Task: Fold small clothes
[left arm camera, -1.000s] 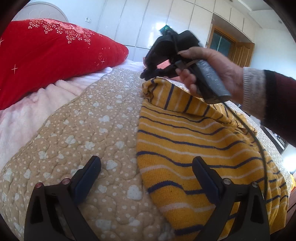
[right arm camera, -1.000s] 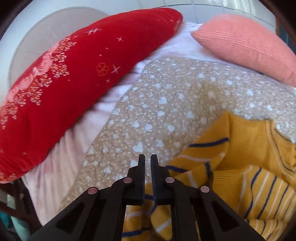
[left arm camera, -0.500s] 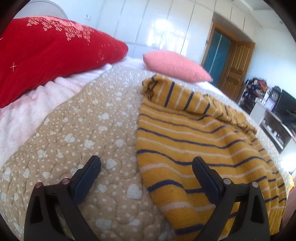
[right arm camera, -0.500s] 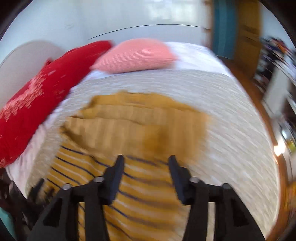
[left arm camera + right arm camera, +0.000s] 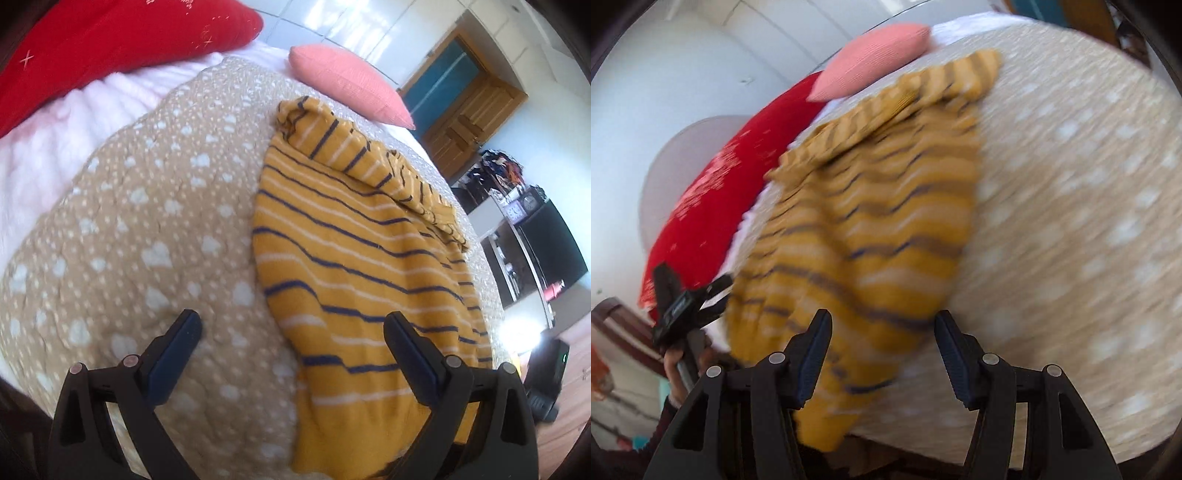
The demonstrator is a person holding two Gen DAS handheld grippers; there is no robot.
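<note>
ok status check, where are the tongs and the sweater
Left tongs open, over the near hem. Right tongs open, empty. Yellow striped sweater flat on the quilt, sleeve folded in. Nothing in the way.

— Any text, label or number you can read from either wrist?

— I can't read any. A small clock face [image 5: 529,202] sits on the far shelf, too small to make out, and my right-wrist view is blurred.

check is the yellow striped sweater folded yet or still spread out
Partly folded: the sweater lies mostly flat on the quilt, one sleeve laid across its top.
</note>
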